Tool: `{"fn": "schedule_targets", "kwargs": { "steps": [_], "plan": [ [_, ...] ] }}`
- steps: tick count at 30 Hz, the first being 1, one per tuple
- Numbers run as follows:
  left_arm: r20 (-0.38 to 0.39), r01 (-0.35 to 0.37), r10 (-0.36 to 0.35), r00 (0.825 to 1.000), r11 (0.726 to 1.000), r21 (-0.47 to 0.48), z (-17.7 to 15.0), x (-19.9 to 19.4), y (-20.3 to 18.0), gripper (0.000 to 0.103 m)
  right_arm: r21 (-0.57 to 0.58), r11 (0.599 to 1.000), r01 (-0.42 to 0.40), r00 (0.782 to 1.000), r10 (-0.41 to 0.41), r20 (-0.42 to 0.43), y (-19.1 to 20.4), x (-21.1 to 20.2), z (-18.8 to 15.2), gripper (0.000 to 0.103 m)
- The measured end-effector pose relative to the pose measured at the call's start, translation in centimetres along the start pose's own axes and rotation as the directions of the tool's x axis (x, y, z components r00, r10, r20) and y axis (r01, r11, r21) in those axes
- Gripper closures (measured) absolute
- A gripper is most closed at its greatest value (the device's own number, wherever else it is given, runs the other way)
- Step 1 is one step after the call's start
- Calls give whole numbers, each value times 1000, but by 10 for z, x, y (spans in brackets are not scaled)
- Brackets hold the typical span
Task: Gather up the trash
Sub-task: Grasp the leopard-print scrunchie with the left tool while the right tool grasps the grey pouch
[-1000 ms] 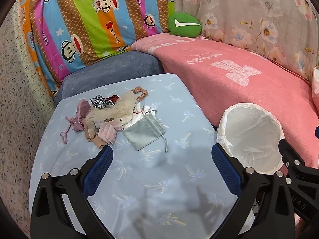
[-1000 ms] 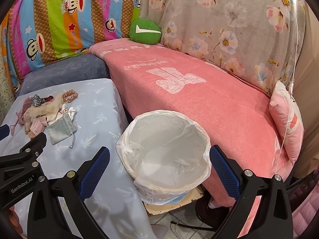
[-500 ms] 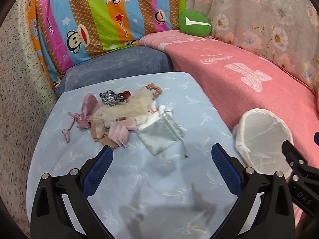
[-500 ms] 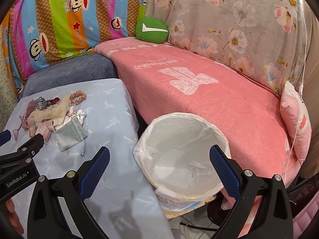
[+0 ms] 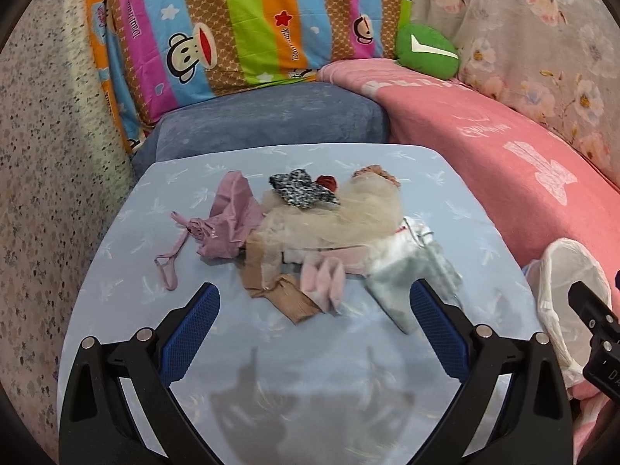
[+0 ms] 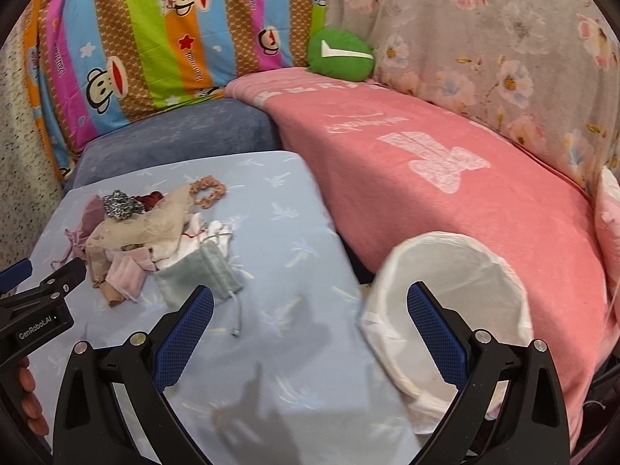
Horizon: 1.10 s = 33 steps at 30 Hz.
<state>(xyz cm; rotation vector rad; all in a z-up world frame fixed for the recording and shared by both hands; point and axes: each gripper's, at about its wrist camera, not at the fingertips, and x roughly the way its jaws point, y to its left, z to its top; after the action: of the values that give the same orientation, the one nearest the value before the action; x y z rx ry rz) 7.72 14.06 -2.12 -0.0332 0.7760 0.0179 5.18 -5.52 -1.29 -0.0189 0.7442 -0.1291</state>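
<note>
Soft fabric scraps make up the trash pile (image 5: 306,228) on the pale blue table (image 5: 348,368), lying well to the far-left of the white-lined bin (image 6: 453,298) that stands off the table's right edge. Seen from the bin, the heap runs as a band across the table, its long axis roughly side to side: the grey drawstring pouch (image 5: 410,275) is the end nearest the bin, then the pink mask (image 5: 325,283) and tan stocking (image 5: 279,290), then the cream mesh (image 5: 348,213) topped by a speckled scrunchie (image 5: 298,190), and the mauve pouch (image 5: 228,224) farthest from the bin.

Straight ahead of the left gripper (image 5: 310,306) lies the near edge of the pile, with the pink mask and stocking about between its blue pads (image 5: 193,321); its fingers are spread wide and hold nothing. The right gripper (image 6: 310,310) is likewise spread and empty, straddling the gap between the grey pouch's cord and the bin's rim. By my reading, the left is nearer the bulk of the heap, so a short forward and downward reach should start the pick, while the right sits closer to the bin.
</note>
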Motion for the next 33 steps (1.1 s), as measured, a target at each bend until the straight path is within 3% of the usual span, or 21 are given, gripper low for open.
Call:
{"fn": "schedule_targets", "kwargs": {
  "steps": [9, 20, 25, 27, 29, 33],
  "plan": [
    [-1, -15, 15, 1000, 999, -41, 26, 29, 29, 8, -21, 998, -51, 998, 50, -39, 39, 46, 17, 6],
    [-13, -14, 13, 1000, 999, -47, 65, 80, 28, 11, -37, 997, -74, 992, 70, -105, 62, 103, 29, 10],
    [-64, 13, -15, 998, 999, -36, 67, 104, 26, 29, -40, 994, -101, 984, 94, -151, 70, 128, 27, 18],
    [-83, 29, -32, 996, 999, -32, 68, 112, 24, 34, -43, 992, -115, 980, 106, -169, 73, 137, 23, 25],
    [-98, 42, -44, 994, 999, -25, 68, 118, 22, 44, -42, 991, -129, 974, 118, -191, 75, 145, 19, 33],
    [-129, 78, -81, 988, 997, -28, 68, 124, 21, 76, -40, 984, -173, 960, 160, -232, 79, 156, 10, 57]
  ]
}}
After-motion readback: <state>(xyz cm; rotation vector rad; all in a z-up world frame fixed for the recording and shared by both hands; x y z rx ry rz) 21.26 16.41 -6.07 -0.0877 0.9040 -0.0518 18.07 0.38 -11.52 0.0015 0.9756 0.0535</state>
